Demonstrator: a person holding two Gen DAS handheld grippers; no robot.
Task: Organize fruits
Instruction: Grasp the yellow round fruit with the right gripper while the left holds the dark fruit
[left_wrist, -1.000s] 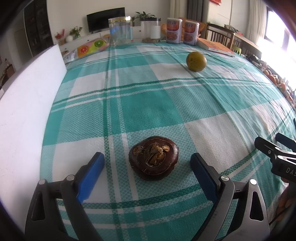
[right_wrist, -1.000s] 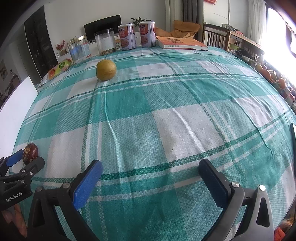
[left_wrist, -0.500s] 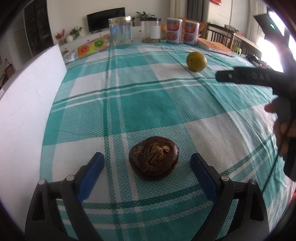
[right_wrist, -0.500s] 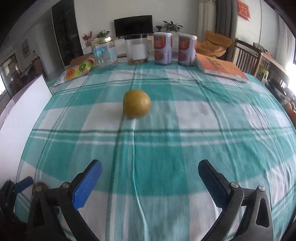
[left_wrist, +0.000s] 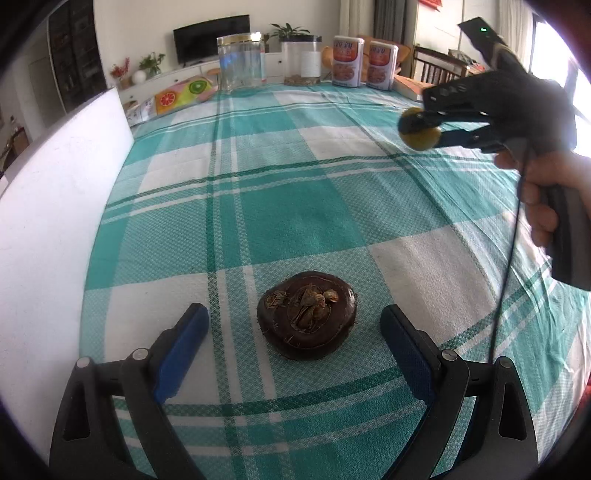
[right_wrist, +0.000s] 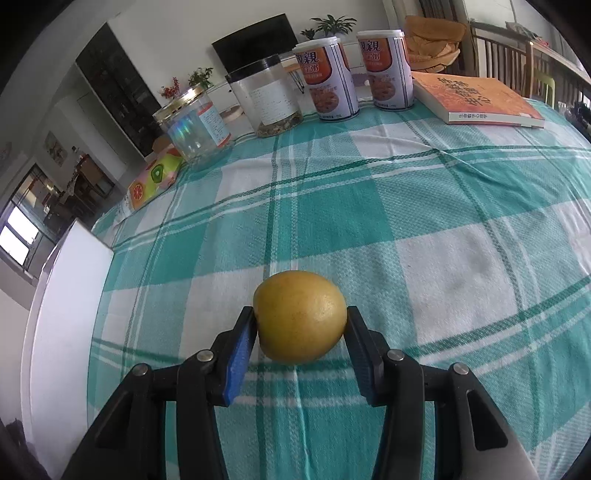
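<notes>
1. The right gripper (right_wrist: 301, 328) has just been closing, and its blue pads now press both sides of the yellow fruit (right_wrist: 300, 316) on the tablecloth (right_wrist: 443, 229).
2. The left gripper (left_wrist: 293, 326) stands spread wide, the dark brown fruit (left_wrist: 308, 314) between its fingers but touching neither.
3. Open cloth lies between the two fruits; a white board (left_wrist: 48, 221) borders the left edge.
4. Along the far edge stand a clear empty-looking jar (right_wrist: 195, 123), a jar with dregs at its bottom (right_wrist: 267, 99), two cans (right_wrist: 327, 79) and a book (right_wrist: 476, 98).
</notes>
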